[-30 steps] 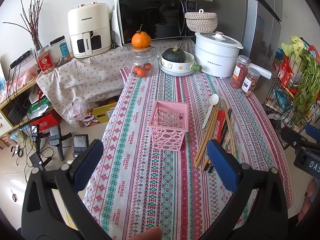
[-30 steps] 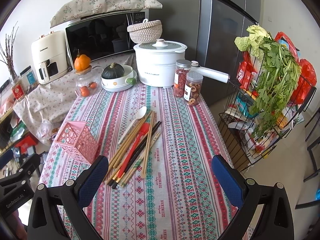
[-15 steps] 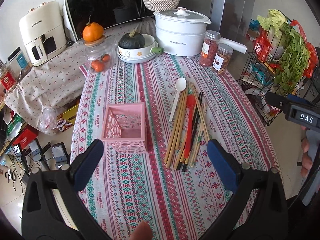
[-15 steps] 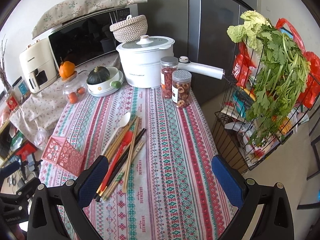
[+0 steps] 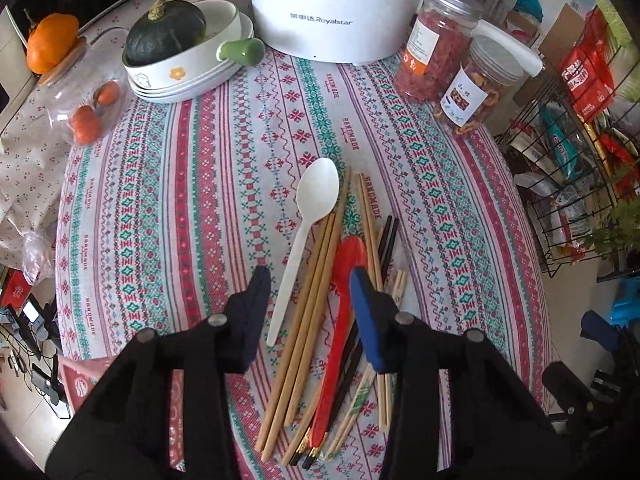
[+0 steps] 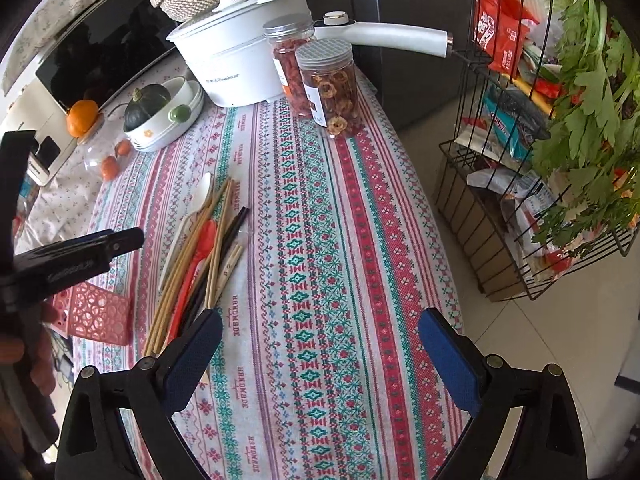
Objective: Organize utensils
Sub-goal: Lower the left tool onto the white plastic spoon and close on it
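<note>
A pile of utensils lies on the patterned tablecloth: a white spoon [image 5: 310,216], a red spoon [image 5: 340,304], several wooden chopsticks [image 5: 316,276] and black chopsticks [image 5: 386,240]. My left gripper [image 5: 308,312] is half open and hangs just above the pile, its fingers astride the white spoon's handle, the wooden chopsticks and the red spoon. It holds nothing. The pink basket [image 6: 94,312] sits left of the pile. My right gripper [image 6: 320,344] is wide open and empty over the tablecloth, right of the pile [image 6: 200,256].
A white electric pot [image 5: 336,4], two food jars [image 5: 452,76], a bowl with a dark squash [image 5: 176,44] and a glass jar of oranges [image 5: 84,108] stand at the far end. A wire rack of groceries [image 6: 540,160] stands right of the table.
My left gripper has swung right from the basket, come down over the utensil pile and narrowed its jaws. My right gripper has moved forward and right along the table's edge.
</note>
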Demonstrator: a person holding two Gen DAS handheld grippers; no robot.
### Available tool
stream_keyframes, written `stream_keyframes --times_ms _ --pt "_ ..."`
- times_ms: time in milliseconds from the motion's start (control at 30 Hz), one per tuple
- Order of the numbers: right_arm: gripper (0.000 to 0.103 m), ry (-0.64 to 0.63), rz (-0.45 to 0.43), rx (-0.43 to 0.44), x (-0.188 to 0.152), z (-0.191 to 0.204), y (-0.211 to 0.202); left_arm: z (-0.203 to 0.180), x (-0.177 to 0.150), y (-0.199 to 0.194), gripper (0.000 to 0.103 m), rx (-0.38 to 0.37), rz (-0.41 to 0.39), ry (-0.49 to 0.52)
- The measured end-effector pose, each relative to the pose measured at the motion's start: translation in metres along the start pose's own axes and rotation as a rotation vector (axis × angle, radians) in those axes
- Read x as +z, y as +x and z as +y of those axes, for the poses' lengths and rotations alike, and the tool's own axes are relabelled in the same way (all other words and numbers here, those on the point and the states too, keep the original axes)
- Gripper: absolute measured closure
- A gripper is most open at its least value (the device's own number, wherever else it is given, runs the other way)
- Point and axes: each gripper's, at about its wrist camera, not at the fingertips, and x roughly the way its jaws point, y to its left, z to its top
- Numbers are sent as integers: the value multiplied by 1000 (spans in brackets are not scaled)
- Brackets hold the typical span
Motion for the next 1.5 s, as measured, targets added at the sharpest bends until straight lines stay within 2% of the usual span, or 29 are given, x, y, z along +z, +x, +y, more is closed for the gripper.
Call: stream_keyframes --times_ms 167,300,500,633,733,800,900,1000,1100,1167,1200,1233,1300,1367,1400,1500 --pt "4 30 25 43 2 -4 7 -9 25 40 66 31 49 -19" --pt "4 21 20 55 3 -1 5 -10 35 55 66 63 58 -41" --pt "4 -4 23 67 4 5 5 -6 44 68 66 18 77 -96" --pt "4 -1 16 52 5 3 7 -3 41 62 67 14 46 -120" --pt "4 22 21 39 6 -3 13 -2 33 43 68 -11 13 -100" --pt "4 35 23 32 8 -5 17 2 24 22 98 -28 -14 -76" --pt "5 45 15 32 11 -2 21 10 3 -13 99 -106 -63 -78" --pt "9 43 15 43 14 8 27 14 -21 -54 101 -155 -133 -38" --pt "22 36 30 64 16 22 35 26 -36 -89 102 -202 -198 -21" --pt "32 25 42 78 16 31 40 29 -38 -96 102 -225 -207 -14" --pt "34 22 49 76 16 34 42 30 -41 -100 102 -234 -201 3" --pt "36 24 53 72 16 36 43 32 -41 -100 101 -244 -178 16" --pt "36 36 49 70 16 37 43 34 -35 -87 91 -250 -124 -6" --pt "36 48 45 66 15 35 42 33 -29 -78 54 -244 -88 -46" --pt "36 55 44 60 15 33 41 31 -27 -71 50 -230 -81 -64" --pt "36 79 48 44 14 22 41 17 -19 -44 49 -218 -40 -82"
